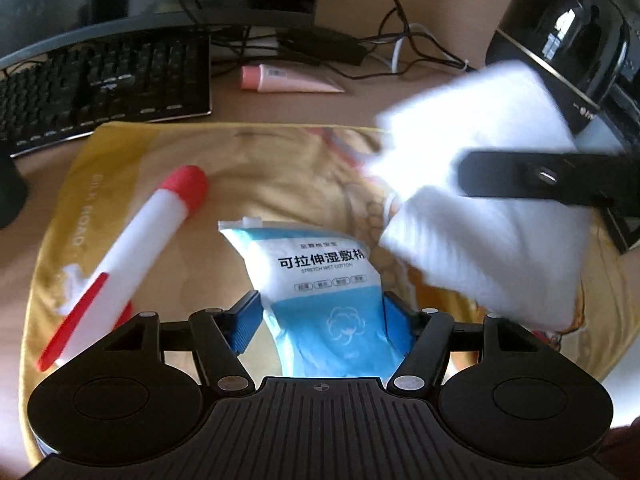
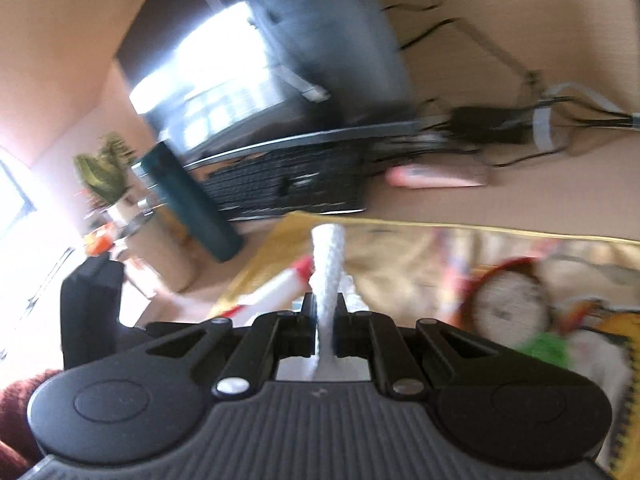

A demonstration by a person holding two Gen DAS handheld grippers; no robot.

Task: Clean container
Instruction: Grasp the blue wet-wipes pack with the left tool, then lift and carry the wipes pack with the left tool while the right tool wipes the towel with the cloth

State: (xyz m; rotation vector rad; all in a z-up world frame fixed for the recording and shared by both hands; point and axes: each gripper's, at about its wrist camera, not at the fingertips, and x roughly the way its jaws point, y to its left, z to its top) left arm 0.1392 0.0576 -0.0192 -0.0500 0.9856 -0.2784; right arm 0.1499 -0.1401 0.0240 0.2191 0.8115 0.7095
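A white tube-shaped container (image 1: 136, 240) with a red cap and a red strip lies slanted on the yellow printed cloth (image 1: 256, 176); its blurred end (image 2: 280, 286) shows in the right wrist view. My left gripper (image 1: 322, 316) is shut on a blue-and-white packet of wet cotton pads (image 1: 324, 280), its blue pads pressing on both sides. My right gripper (image 2: 324, 314) is shut on a white cotton sheet (image 2: 327, 268), seen edge-on. In the left wrist view that sheet (image 1: 480, 128) hangs wide and blurred at the right, with a black finger (image 1: 520, 178) across it.
A black keyboard (image 1: 100, 84) and a monitor base stand behind the cloth, with a pink tube (image 1: 288, 79) and tangled cables (image 1: 404, 40). A glossy black appliance (image 1: 568, 40) fills the far right. A dark green bottle (image 2: 192, 204) and a plant (image 2: 104, 172) stand at the left.
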